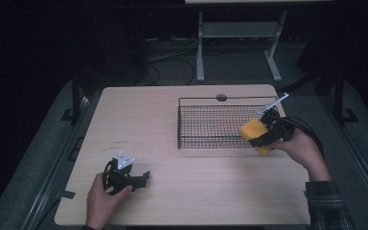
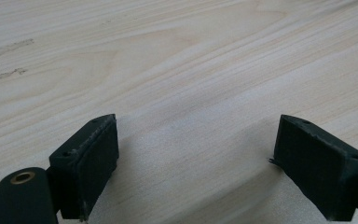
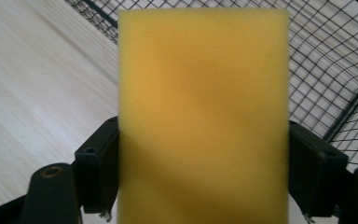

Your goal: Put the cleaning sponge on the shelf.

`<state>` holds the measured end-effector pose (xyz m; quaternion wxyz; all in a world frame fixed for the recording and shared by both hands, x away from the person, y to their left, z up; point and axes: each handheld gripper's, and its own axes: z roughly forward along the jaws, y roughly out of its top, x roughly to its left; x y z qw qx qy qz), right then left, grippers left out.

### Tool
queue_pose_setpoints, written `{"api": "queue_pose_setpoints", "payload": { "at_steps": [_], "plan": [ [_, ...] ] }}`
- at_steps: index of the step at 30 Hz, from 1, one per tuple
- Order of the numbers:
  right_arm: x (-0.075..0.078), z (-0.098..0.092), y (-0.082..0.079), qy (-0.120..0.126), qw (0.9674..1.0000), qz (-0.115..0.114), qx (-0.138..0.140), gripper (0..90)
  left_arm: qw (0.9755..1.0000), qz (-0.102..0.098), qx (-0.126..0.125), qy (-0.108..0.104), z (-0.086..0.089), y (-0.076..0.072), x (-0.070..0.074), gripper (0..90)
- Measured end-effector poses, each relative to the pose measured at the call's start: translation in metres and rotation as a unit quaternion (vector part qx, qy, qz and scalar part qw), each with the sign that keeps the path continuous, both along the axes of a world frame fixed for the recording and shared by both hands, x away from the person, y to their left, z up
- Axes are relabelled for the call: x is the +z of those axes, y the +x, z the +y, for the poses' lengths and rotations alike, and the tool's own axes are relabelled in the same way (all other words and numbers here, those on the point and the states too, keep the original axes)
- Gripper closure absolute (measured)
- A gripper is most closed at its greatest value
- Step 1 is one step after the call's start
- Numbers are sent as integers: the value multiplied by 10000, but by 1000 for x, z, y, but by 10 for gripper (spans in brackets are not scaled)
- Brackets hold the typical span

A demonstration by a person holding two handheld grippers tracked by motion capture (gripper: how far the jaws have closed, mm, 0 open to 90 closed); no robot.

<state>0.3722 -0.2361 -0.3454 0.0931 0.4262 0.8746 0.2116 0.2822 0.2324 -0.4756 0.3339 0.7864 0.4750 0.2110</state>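
A yellow sponge block [image 1: 255, 133] hangs at the right end of a black wire basket [image 1: 206, 125], held in my right gripper [image 1: 262, 137]. In the right gripper view the sponge [image 3: 203, 116] stands upright between both pads [image 3: 98, 168], which press its two sides, with the basket's mesh [image 3: 326, 70] behind it. My left gripper [image 1: 141, 179] rests low over the table near the front left corner. Its jaws stand wide apart in the left gripper view, with only bare wood between the pads [image 2: 91, 161].
The basket stands on the right half of the pale wood table [image 1: 139, 124], its far rim near a round grommet [image 1: 221, 97]. A table frame [image 1: 239, 33] and cables lie on the dark floor beyond the far edge.
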Motion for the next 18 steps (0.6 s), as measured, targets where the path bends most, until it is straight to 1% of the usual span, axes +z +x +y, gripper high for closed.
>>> {"api": "queue_pose_setpoints", "payload": {
  "at_steps": [3,4,5,6,8,13,16,17,18],
  "plan": [
    [0,-2,4,-22,10000,2,-52,230,10000,-2,0,9,0,0,0,131],
    [0,-4,8,-47,9999,14,-127,230,10000,5,3,-4,0,0,0,131],
    [0,-4,8,-47,9999,14,-127,230,10000,5,3,-4,0,0,0,131],
    [0,-6,13,-63,9998,14,-186,230,10000,4,4,-6,0,0,0,131],
    [0,-8,18,-63,9997,-21,-252,230,10000,4,3,-5,0,0,0,131],
    [0,-12,29,-64,9988,-14,-477,230,10000,5,3,-4,0,0,0,131],
    [0,-15,36,-91,9984,4,-551,230,10000,3,3,-6,0,0,0,131],
    [0,-15,36,-91,9984,4,-551,230,10000,3,3,-6,0,0,0,131],
    [0,-17,41,-121,9979,1,-631,230,10000,4,4,-7,0,0,0,131]
  ]
}}
